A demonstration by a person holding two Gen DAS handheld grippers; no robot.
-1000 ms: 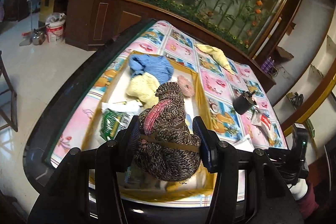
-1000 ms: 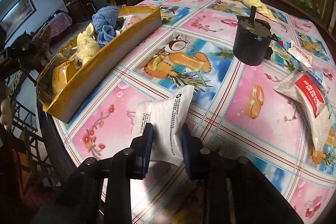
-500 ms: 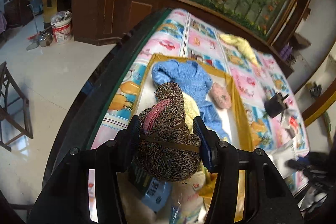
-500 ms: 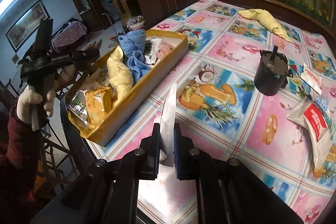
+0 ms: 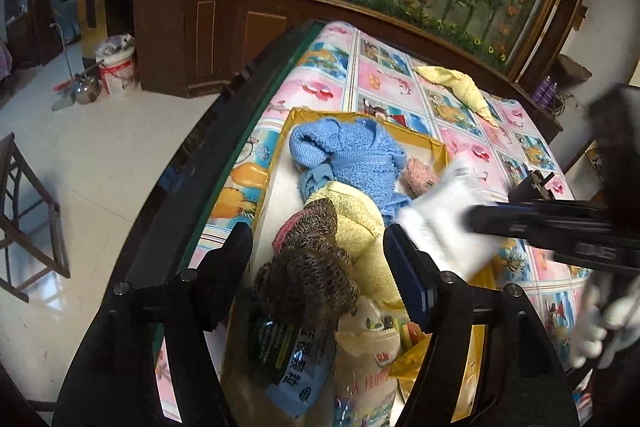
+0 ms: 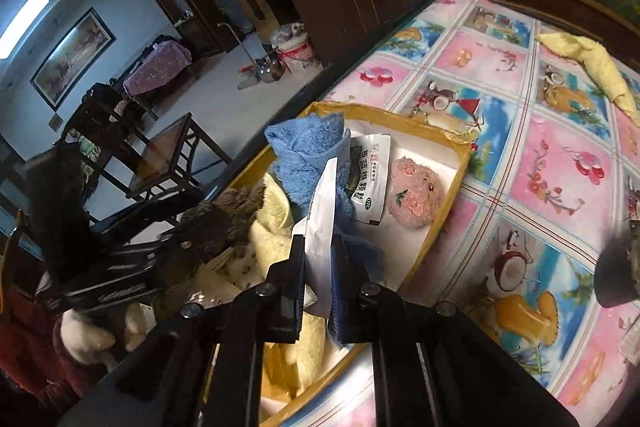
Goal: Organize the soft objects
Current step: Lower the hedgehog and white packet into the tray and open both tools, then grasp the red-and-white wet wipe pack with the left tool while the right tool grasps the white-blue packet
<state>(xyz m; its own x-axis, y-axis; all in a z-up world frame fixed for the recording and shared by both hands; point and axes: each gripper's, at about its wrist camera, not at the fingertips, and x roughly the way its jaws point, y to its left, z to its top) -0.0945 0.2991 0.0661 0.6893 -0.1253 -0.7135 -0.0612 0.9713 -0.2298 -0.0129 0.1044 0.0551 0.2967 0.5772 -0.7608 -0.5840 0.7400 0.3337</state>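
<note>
A brown knitted soft toy (image 5: 312, 267) rests on a yellow towel (image 5: 360, 227) inside the yellow tray (image 5: 360, 115). My left gripper (image 5: 320, 259) straddles it with jaws opening, and the pads stand clear of the knit. A blue towel (image 5: 348, 155) and a pink fuzzy ball (image 5: 418, 179) lie at the tray's far end. My right gripper (image 6: 320, 267) is shut on a flat white packet (image 6: 320, 219) and holds it upright over the tray (image 6: 440, 139), above the blue towel (image 6: 308, 155). The left wrist view shows that packet (image 5: 444, 219) coming in from the right.
Snack packets (image 5: 288, 359) fill the tray's near end, and a white sachet (image 6: 368, 183) lies by the pink ball (image 6: 416, 193). A yellow cloth (image 6: 592, 67) and a black cylinder (image 6: 616, 275) sit on the patterned tablecloth. The table's dark edge (image 5: 192, 163) drops to the floor, where a chair (image 5: 24, 219) stands.
My left jaws have spread and let go of the brown knitted toy, which now lies on the yellow towel. My right gripper carried the white packet from the tablecloth to above the tray.
</note>
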